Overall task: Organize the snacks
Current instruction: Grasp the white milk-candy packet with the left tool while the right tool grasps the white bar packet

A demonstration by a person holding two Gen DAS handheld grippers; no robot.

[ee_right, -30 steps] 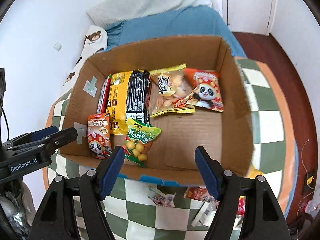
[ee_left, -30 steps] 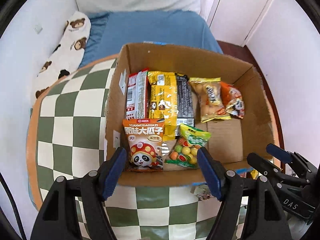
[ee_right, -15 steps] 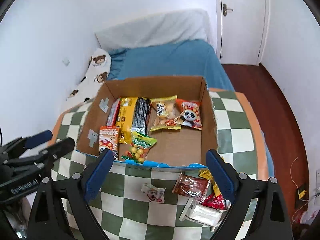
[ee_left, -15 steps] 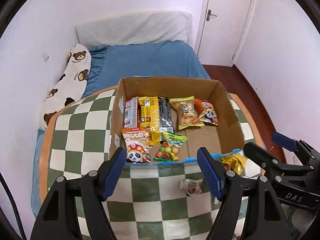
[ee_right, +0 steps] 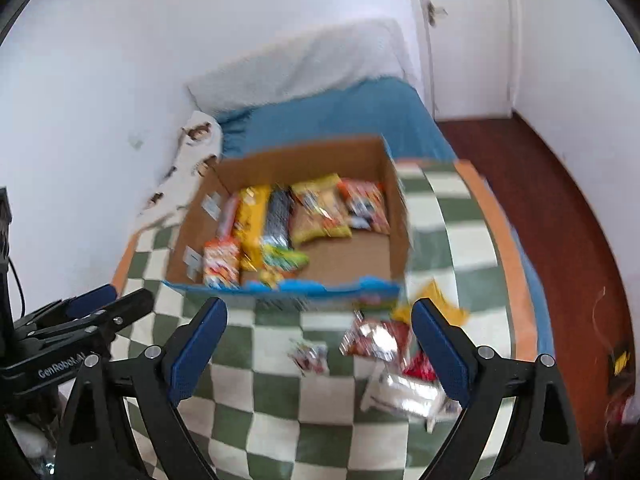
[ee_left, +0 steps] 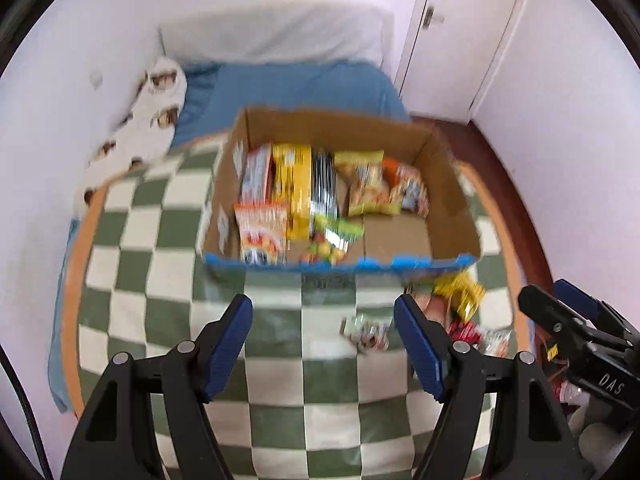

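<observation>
An open cardboard box [ee_left: 340,128] [ee_right: 304,160] stands on the checked table and holds several snack packets, among them a yellow pack [ee_left: 298,188] and a green candy bag [ee_left: 340,232]. In front of the box, toward its right corner, loose packets lie on the cloth: a small one [ee_right: 310,356], a brown-red one [ee_right: 376,340], a silver one [ee_right: 404,394] and a yellow one [ee_left: 460,292]. My left gripper [ee_left: 323,308] hovers open over the table before the box, empty. My right gripper [ee_right: 319,308] is wide, its jaws closing slightly, with nothing between them; the loose packets lie below it.
The round table [ee_left: 160,272] has a green-and-white checked cloth with an orange rim. Behind it are a blue bed [ee_left: 288,88], a bear-print pillow [ee_left: 148,120] and a white door [ee_left: 460,20]. Red-brown floor [ee_right: 560,200] lies to the right.
Both grippers have drawn back and up from the box, which now looks smaller and farther. The right jaws stand wider than a second ago. The loose packets have come into view.
</observation>
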